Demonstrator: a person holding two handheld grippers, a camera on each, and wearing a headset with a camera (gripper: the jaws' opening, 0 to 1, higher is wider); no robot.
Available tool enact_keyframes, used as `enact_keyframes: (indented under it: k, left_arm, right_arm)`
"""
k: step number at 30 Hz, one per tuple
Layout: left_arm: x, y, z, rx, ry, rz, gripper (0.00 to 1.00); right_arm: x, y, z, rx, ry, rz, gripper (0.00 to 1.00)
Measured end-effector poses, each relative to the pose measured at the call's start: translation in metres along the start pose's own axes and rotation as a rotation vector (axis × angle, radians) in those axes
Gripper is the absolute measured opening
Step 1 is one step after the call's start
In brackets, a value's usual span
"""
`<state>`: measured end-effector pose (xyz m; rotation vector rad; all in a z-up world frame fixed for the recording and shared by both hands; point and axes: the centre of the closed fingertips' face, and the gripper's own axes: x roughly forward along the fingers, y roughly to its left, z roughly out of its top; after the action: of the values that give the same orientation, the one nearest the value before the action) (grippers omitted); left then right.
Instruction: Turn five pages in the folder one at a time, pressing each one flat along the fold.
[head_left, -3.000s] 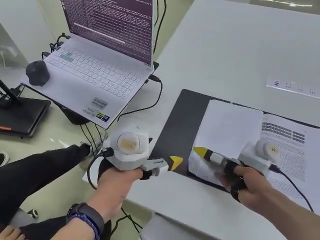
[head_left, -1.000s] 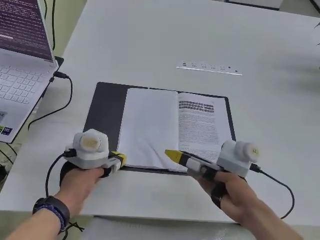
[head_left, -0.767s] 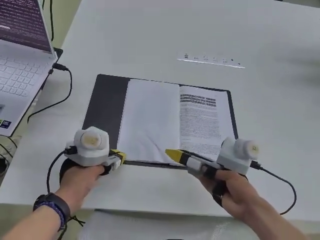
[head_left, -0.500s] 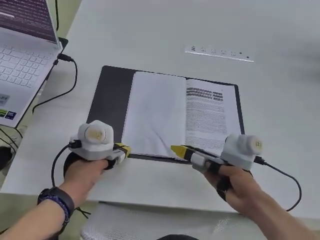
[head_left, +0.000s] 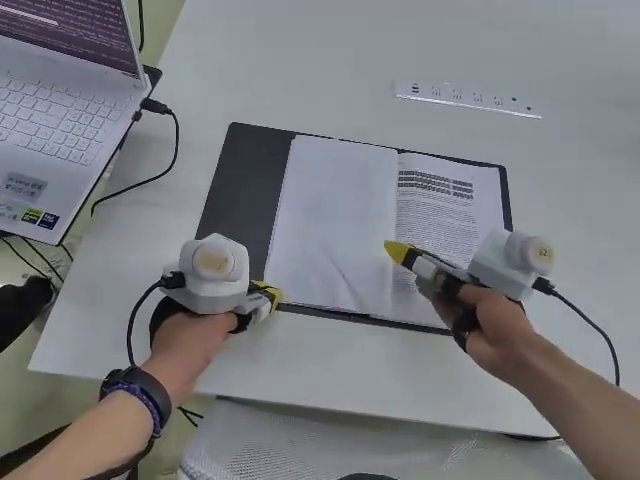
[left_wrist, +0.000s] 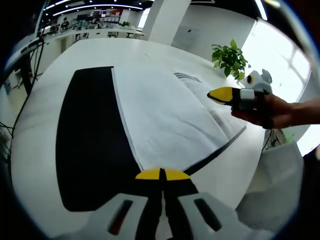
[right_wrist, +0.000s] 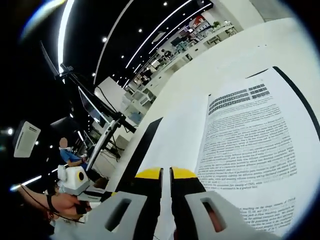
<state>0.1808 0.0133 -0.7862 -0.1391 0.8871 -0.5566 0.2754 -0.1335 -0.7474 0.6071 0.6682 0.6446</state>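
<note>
— What's around the folder (head_left: 240, 190)?
— A laptop (head_left: 70, 90) to its left, its cable (head_left: 140, 180) trailing close by, and a power strip (head_left: 468, 99) beyond, all on the white counter (head_left: 300, 50).
— And the folder?
— Open flat, blank page (head_left: 335, 220) left, printed page (head_left: 450, 210) right. Left gripper (head_left: 270, 296) is at its near edge and right gripper (head_left: 395, 252) over the pages, both with fingers clenched and empty.

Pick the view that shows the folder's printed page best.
The right gripper view: the printed page lies close and large, its text lines distinct. The head view shows it small, with the right gripper over its lower part. The left gripper view shows it foreshortened.
</note>
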Motion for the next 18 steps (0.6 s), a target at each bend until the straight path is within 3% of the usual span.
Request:
enact_keyframes:
  k: [4, 12, 15, 18]
  left_arm:
    - [0.000, 0.000, 0.000, -0.006, 0.003, 0.000, 0.00]
    - [0.003, 0.004, 0.000, -0.003, 0.011, 0.009, 0.00]
    - [0.004, 0.004, 0.000, 0.000, 0.014, 0.011, 0.00]
    - [0.005, 0.004, 0.000, 0.005, 0.018, 0.013, 0.00]
  right_arm:
    - [0.008, -0.007, 0.004, 0.025, -0.015, -0.014, 0.00]
    - [0.026, -0.019, -0.007, -0.002, 0.041, -0.025, 0.00]
    - [0.028, -0.020, -0.004, 0.032, 0.015, -0.021, 0.00]
    - [0.032, -0.021, 0.001, 0.019, -0.001, -0.020, 0.00]
